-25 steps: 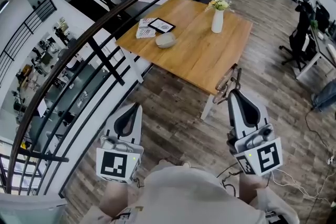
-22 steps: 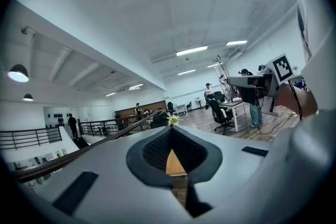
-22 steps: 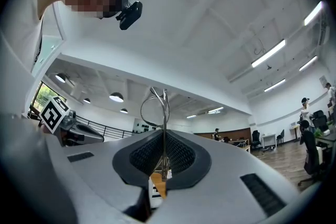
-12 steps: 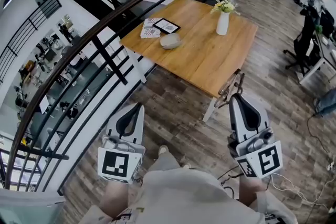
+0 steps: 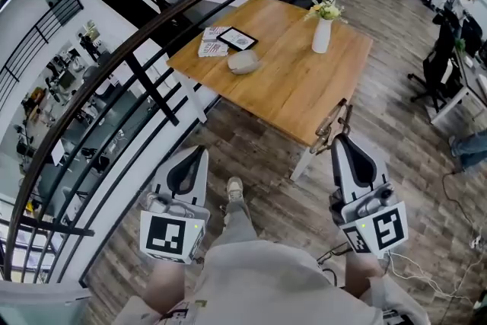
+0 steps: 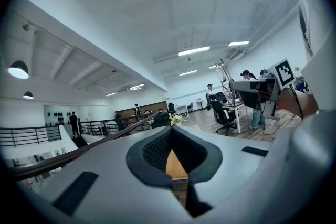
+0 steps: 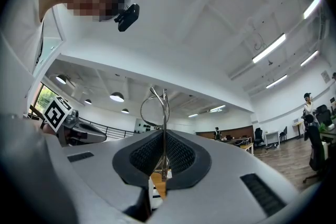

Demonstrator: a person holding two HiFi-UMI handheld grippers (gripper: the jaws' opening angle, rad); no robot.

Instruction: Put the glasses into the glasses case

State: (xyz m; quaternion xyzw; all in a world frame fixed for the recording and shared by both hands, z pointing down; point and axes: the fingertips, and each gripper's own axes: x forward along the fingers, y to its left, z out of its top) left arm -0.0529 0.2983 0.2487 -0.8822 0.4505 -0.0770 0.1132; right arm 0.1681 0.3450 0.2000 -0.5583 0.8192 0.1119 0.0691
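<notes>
Head cam steep-down; table (image 5: 293, 84) shared.

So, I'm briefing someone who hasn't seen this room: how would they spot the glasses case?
Find the wooden table beside the black railing. The glasses case lies towards its left side, just this side of the booklets. It is the only rounded grey thing there; the white vase stands farther right.

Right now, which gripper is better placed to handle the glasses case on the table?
Left. The right gripper is shut on the glasses, while the left gripper holds nothing, and the glasses case lies toward the left side of the table.
</notes>
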